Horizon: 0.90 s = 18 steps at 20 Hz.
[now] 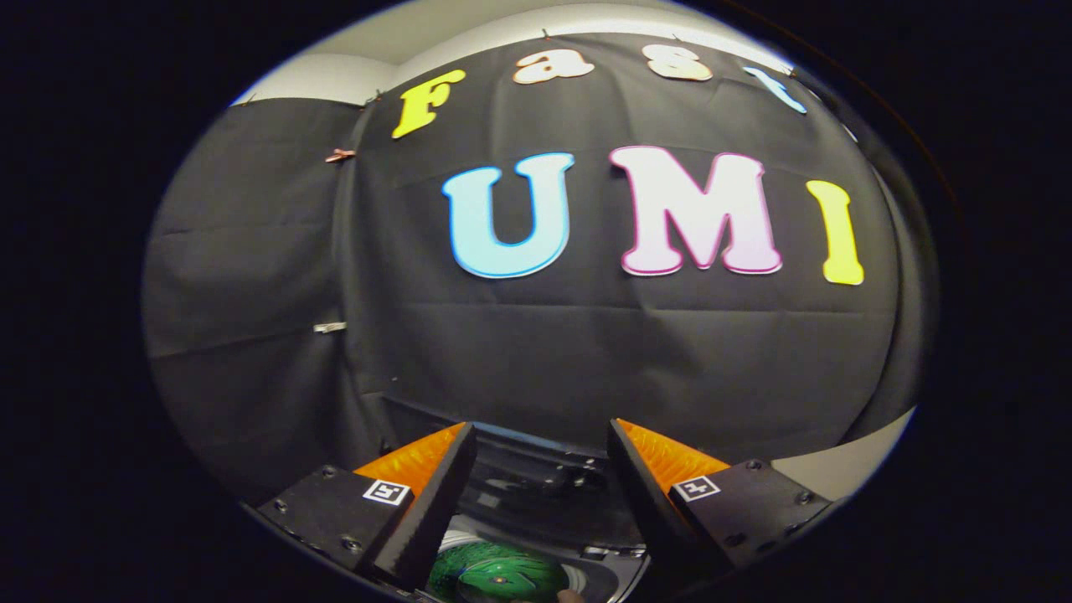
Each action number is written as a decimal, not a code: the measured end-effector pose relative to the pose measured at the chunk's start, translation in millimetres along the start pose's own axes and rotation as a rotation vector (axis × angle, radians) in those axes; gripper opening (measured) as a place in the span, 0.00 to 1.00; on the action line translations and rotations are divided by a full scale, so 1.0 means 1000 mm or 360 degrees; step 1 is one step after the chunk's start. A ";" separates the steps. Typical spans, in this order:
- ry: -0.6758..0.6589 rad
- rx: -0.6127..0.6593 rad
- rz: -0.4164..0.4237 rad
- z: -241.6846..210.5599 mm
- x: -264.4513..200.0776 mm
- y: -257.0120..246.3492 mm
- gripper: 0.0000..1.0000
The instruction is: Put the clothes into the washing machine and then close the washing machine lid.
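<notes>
Two fingers of the claw (543, 469) stand apart with nothing pressed between them, so it is released, and it is tipped up toward the booth's wall (586, 352) rather than down at the work. Beneath and between the fingers sits the washing machine (544, 494), its dark top parts just beyond the fingertips and its pale round tub rim nearer in. A green patterned garment (498, 576) lies down inside that opening, close under the left finger (it looks like crumpled cloth, though so little of it shows that I would not swear to its shape). With the clothes seemingly in the drum and the claw empty above them, the loading part appears done. The raised tilt fits a hand lifting clear of the tub, which would leave the way free to reach for the lid; where the lid stands I cannot tell. A pale strip of table (846, 469) shows far right.
</notes>
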<state>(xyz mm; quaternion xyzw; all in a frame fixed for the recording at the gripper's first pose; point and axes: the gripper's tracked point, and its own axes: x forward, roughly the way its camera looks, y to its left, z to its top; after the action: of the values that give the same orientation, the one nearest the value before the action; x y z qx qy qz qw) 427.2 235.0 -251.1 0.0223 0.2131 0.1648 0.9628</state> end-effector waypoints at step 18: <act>0.0174 0.0094 -0.0316 -0.026 0.038 -0.056 0.99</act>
<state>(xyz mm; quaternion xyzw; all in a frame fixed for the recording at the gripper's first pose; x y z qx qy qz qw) 465.9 194.0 -296.3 0.0206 0.2712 0.0632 0.9602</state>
